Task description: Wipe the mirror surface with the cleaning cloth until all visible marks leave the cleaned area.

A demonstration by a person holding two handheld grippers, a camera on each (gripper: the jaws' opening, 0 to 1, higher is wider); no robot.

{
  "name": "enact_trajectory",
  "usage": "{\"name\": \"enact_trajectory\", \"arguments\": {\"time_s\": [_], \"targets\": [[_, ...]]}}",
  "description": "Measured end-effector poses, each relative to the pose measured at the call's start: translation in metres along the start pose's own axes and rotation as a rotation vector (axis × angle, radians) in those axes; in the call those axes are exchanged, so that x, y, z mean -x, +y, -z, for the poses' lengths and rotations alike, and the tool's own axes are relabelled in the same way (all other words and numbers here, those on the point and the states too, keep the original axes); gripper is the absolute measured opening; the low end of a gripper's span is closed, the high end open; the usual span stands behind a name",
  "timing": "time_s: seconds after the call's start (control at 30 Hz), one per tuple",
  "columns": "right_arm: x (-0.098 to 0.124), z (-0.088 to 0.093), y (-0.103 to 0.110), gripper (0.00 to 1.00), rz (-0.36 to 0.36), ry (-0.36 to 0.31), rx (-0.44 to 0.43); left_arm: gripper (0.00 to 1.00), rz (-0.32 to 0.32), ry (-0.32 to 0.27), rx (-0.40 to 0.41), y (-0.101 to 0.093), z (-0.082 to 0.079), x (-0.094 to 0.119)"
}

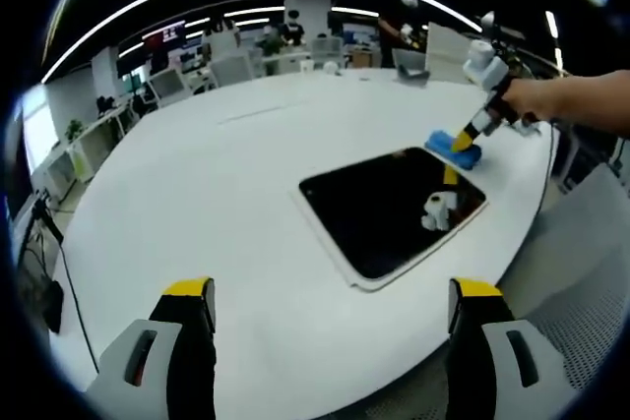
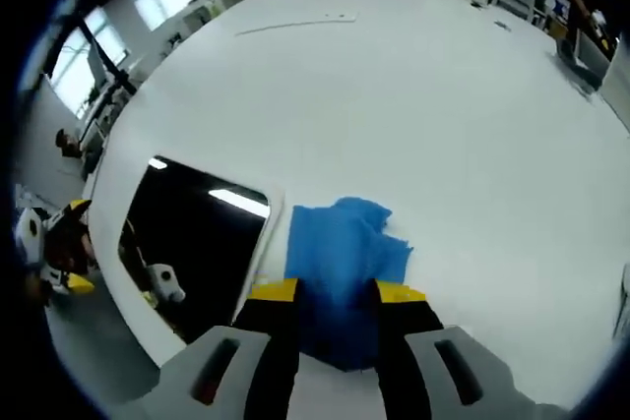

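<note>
Bench (image 1: 217,174) near edge carries one mirror (image 1: 389,209), one blue cleaning cloth (image 2: 340,263) just beside its rim, clenched in the right gripper (image 2: 337,292), and one released left gripper (image 1: 330,302) hanging apart, so dragging bunched cloth may smear marks or shove the mirror off.

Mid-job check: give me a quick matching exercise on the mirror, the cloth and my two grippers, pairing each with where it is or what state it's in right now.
Things:
1. mirror
2. cleaning cloth
3. right gripper
4. left gripper

States:
A. jaws apart, holding nothing, hanging above the white table
B. blue, bunched, lying on the table just off the mirror's edge
C. dark rectangle lying flat near the table's rim
D. jaws closed on the blue fabric

Pairs: 1-C, 2-B, 3-D, 4-A
</note>
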State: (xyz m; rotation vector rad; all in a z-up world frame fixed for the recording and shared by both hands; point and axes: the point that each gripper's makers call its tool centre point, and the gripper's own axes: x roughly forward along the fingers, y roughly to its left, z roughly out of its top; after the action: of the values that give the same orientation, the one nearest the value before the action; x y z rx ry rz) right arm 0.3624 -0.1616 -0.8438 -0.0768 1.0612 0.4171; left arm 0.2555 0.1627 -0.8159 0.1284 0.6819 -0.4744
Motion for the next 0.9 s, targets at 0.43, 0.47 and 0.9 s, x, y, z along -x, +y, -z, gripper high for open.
{"name": "enact_trajectory", "arguments": {"time_s": [0.43,0.47,0.9], "targets": [[0.063,0.008,0.045,0.89,-0.077,-0.408,0.098,0.99,0.02,-0.003,0.024,-0.003,0.001,0.0],[0.066,0.011,0.05,0.92,-0.093,-0.42,0.103,0.99,0.017,-0.013,0.03,-0.003,-0.001,0.0],[0.077,0.047,0.058,1.0,-0.056,-0.432,0.118,0.99,-0.003,-0.042,0.0,0.0,-0.008,0.002]]}}
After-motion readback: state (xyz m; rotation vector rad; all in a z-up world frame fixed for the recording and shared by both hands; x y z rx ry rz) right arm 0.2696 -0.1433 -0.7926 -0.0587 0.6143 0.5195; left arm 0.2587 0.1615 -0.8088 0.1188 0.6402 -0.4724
